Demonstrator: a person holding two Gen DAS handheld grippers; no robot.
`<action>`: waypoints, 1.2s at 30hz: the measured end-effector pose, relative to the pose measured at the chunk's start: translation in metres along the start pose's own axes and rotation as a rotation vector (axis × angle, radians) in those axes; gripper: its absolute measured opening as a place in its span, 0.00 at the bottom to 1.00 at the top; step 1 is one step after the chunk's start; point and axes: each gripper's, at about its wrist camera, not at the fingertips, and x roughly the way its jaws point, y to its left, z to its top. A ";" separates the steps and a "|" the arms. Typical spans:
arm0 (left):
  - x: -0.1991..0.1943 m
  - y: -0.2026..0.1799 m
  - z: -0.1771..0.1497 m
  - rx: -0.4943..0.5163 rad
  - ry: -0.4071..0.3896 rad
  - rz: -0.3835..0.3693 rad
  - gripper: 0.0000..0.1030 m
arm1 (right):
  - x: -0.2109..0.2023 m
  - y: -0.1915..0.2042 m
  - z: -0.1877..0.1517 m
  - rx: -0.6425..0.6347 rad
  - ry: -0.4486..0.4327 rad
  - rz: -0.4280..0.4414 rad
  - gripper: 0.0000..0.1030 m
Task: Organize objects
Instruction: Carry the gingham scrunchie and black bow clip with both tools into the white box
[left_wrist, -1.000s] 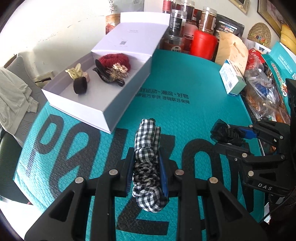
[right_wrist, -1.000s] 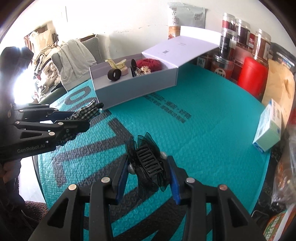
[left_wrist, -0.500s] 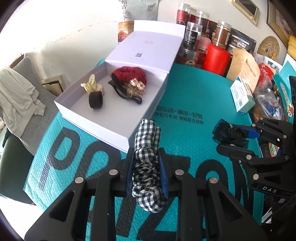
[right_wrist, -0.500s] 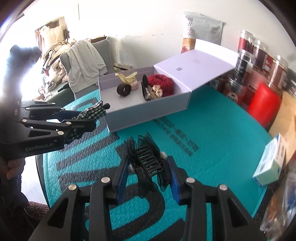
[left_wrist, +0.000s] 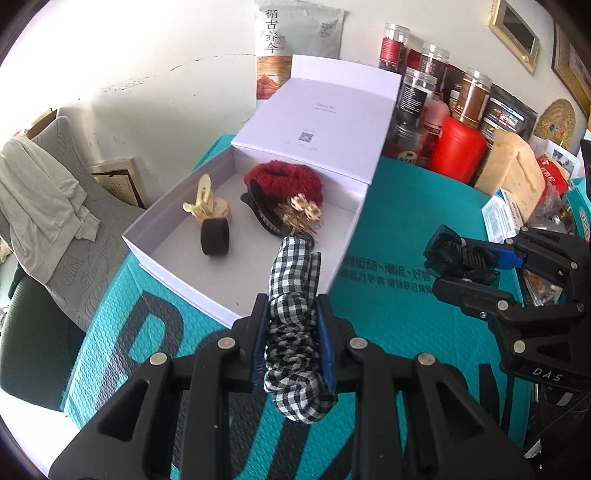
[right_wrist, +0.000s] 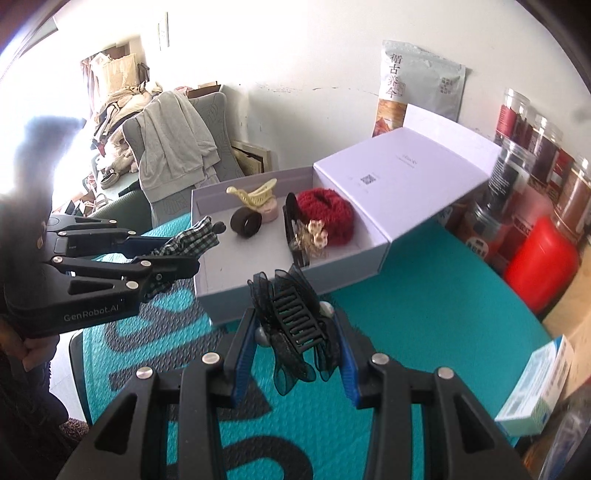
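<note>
Since the checked scrunchie is soft and light, the left gripper pinches it mid-frame; lower centre, the right gripper clamps a stiff, brittle-looking black claw clip below the white box.

Pink item behind yellow clip

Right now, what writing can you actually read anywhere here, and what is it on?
"GenRobot.AI": side of the left gripper.
"DAS": side of the right gripper.
"循古养今": grey pouch against the wall.
Teal mat: big black letters cut off, small characters not clear enough to read.
White box lid, jar labels: too small.
</note>
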 end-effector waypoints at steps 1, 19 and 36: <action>0.002 0.002 0.002 -0.001 0.002 0.004 0.23 | 0.002 0.000 0.003 0.001 -0.003 0.001 0.39; 0.067 0.030 0.035 -0.001 0.043 0.021 0.23 | 0.056 -0.009 0.046 -0.011 0.000 0.040 0.39; 0.128 0.057 0.062 0.016 0.070 0.027 0.23 | 0.119 -0.021 0.067 -0.008 0.022 0.056 0.39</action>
